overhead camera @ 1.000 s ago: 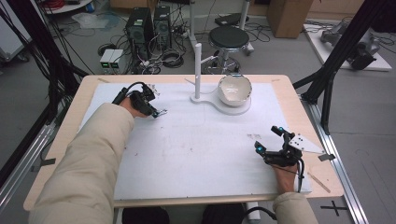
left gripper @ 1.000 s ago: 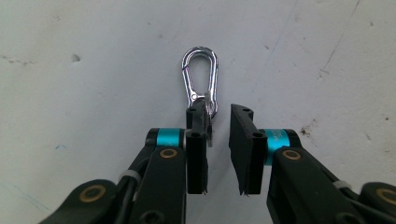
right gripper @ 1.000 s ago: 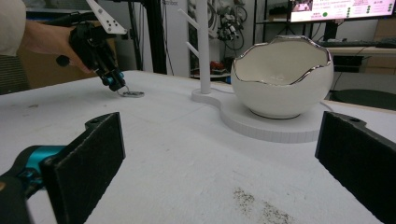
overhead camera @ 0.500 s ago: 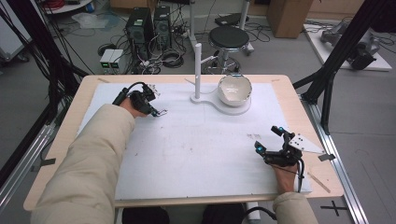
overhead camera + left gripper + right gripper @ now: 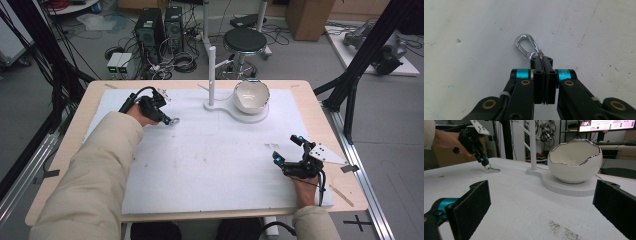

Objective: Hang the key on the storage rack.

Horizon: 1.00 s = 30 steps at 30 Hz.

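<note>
On the far left part of the white mat [image 5: 210, 165], my left claw [image 5: 167, 120] has its 2 jaws pressed together on the small end of a silver clip [image 5: 526, 45], a shiny snap hook whose loop sticks out past the tips; from my left gripper view the jaws meet flat with the metal pinched between them, and the loop lies against the mat or just above it, I cannot tell which. From the right gripper view the same clip [image 5: 492, 169] hangs at the tip of that claw [image 5: 484, 162], low over the mat, with my left hand [image 5: 447, 139] wrapped around the handle. My right claw [image 5: 287, 150] rests at the near right of the mat, well apart from the left one, its 2 jaws spread wide with nothing between them. Beyond it, toward the far middle of the table [image 5: 310, 95], a white bowl [image 5: 251, 96] with a jagged, silver-edged rim like a cracked eggshell sits on a flat white base [image 5: 235, 114]. An upright white post [image 5: 212, 75] with short pegs rises from the left end of that base, just beside the bowl. My left sleeve [image 5: 95, 175] reaches across the near left of the mat.
</note>
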### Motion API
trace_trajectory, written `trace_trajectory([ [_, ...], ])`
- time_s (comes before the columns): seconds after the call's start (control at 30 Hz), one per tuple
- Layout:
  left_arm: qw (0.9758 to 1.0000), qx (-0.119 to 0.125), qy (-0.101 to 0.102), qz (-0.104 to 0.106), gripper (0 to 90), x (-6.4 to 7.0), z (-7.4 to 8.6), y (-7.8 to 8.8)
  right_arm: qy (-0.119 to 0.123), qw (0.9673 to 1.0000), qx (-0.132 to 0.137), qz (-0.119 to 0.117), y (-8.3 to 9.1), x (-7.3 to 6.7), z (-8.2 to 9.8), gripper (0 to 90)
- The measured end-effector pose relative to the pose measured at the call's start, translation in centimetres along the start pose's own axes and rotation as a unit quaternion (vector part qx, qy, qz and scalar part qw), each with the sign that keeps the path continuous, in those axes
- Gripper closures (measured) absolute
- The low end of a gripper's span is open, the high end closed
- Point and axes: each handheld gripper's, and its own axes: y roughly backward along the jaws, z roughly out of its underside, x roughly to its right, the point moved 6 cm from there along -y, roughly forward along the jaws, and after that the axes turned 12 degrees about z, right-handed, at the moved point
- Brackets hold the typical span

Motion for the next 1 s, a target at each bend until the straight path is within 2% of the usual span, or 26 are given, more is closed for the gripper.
trace_trajectory([
  [0.13,0.9997,0.019,0.008,0.012,88.5,0.3,-0.3,0.4,0.003,1.0000,0.001,-0.001,0.0,0.0,0.0,0.5],
  [0.17,0.9994,0.028,0.005,0.021,88.5,0.5,-0.4,0.8,0.002,1.0000,0.001,-0.001,0.0,0.0,0.0,0.5],
  [0.2,0.9994,0.028,0.005,0.021,88.5,0.5,-0.4,0.8,0.002,1.0000,0.001,-0.001,0.0,0.0,0.0,0.5],
  [0.23,0.9986,0.043,0.004,0.030,88.5,0.7,-0.7,1.1,0.001,1.0000,0.000,-0.001,0.0,0.0,0.0,0.5],
  [0.27,0.9986,0.043,0.004,0.030,88.5,0.7,-0.7,1.1,0.000,1.0000,-0.001,-0.001,0.0,0.0,0.0,0.5],
  [0.37,0.9965,0.070,0.005,0.046,88.5,1.1,-1.2,1.6,0.001,1.0000,0.000,-0.001,0.0,0.0,0.0,0.5],
  [0.43,0.9943,0.088,-0.004,0.061,88.5,1.6,-1.8,1.9,0.000,1.0000,0.000,0.000,0.0,0.0,0.0,0.5],
  [0.47,0.9943,0.088,-0.004,0.061,88.5,1.6,-1.8,1.9,0.000,1.0000,0.000,0.001,0.0,0.0,0.0,0.5],
  [0.53,0.9923,0.105,-0.010,0.065,88.5,2.0,-2.5,2.1,0.000,1.0000,-0.001,0.001,0.0,0.0,0.0,0.5],
  [0.6,0.9918,0.109,-0.010,0.065,88.5,2.1,-2.7,2.3,0.000,1.0000,-0.001,0.000,0.0,0.0,0.0,0.5],
  [0.67,0.9910,0.116,-0.004,0.067,88.5,2.3,-3.3,2.6,0.000,1.0000,0.000,0.001,0.0,0.0,0.0,0.5],
  [0.7,0.9901,0.124,-0.002,0.067,88.5,2.6,-4.1,3.0,-0.001,1.0000,-0.001,0.000,0.0,0.0,0.0,0.5],
  [0.73,0.9891,0.128,-0.005,0.072,88.5,2.8,-4.6,3.2,-0.001,1.0000,-0.001,0.001,0.0,0.0,0.0,0.5],
  [0.77,0.9891,0.128,-0.005,0.072,88.5,2.8,-4.6,3.2,-0.001,1.0000,-0.001,0.000,0.0,0.0,0.0,0.5],
  [0.83,0.9866,0.144,-0.019,0.074,88.5,3.3,-6.1,3.9,-0.002,1.0000,-0.001,0.000,0.0,0.0,0.0,0.5],
  [0.87,0.9866,0.144,-0.019,0.074,88.5,3.3,-6.1,3.9,-0.002,1.0000,-0.001,0.000,0.0,0.0,0.0,0.5],
  [0.9,0.9846,0.155,-0.023,0.077,88.5,3.5,-6.8,4.3,0.001,1.0000,0.000,-0.001,0.0,0.0,0.0,0.5],
  [0.93,0.9846,0.155,-0.023,0.077,88.5,3.5,-6.8,4.3,0.002,1.0000,0.001,0.000,0.0,0.0,0.0,0.5],
  [1.0,0.9826,0.165,-0.028,0.080,88.5,3.7,-7.8,4.9,0.001,1.0000,0.000,0.000,0.0,-0.1,0.0,0.5],
])
